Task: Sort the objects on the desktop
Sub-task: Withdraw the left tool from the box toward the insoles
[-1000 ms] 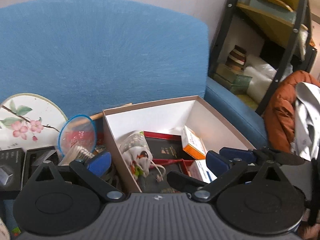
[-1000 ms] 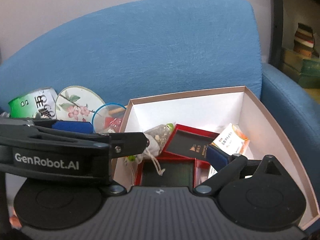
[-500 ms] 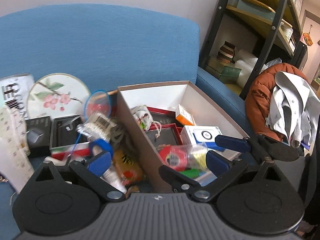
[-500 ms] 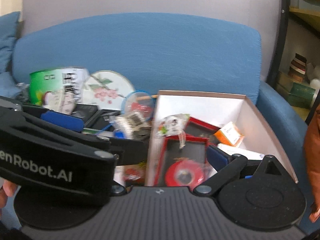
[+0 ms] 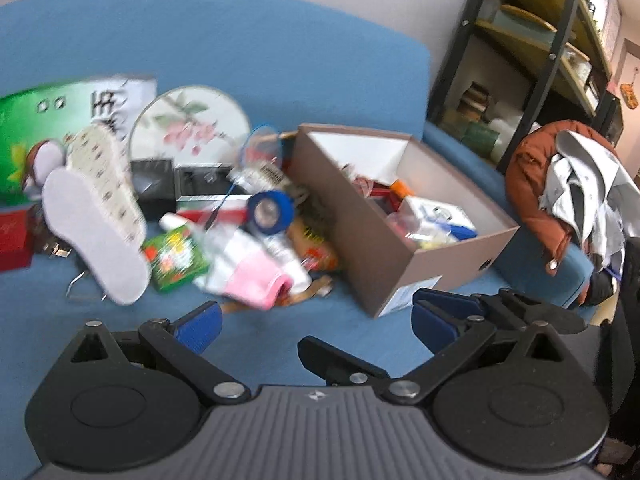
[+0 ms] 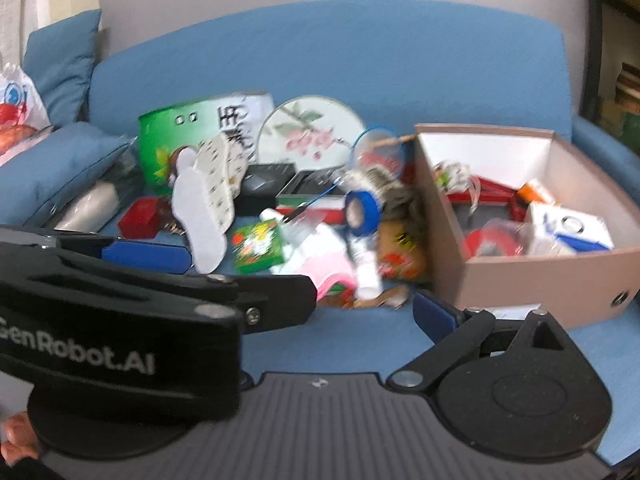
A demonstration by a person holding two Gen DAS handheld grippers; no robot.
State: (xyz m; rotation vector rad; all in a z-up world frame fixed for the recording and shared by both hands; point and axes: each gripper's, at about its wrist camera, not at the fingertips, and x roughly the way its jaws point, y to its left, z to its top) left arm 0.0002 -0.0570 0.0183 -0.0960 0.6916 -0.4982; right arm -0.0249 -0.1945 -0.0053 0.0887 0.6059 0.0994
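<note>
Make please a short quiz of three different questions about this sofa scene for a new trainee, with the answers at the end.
1. True or false: the left gripper is holding an item.
2. Multiple choice: where does the blue tape roll lie? A) inside the cardboard box; B) in the pile on the sofa seat, left of the box; C) between the fingers of the right gripper.
3. Fill in: the round fan printed with pink flowers leans against the sofa ____.

Key
1. False; both grippers are open, with nothing between the fingers.
2. B
3. backrest
</note>
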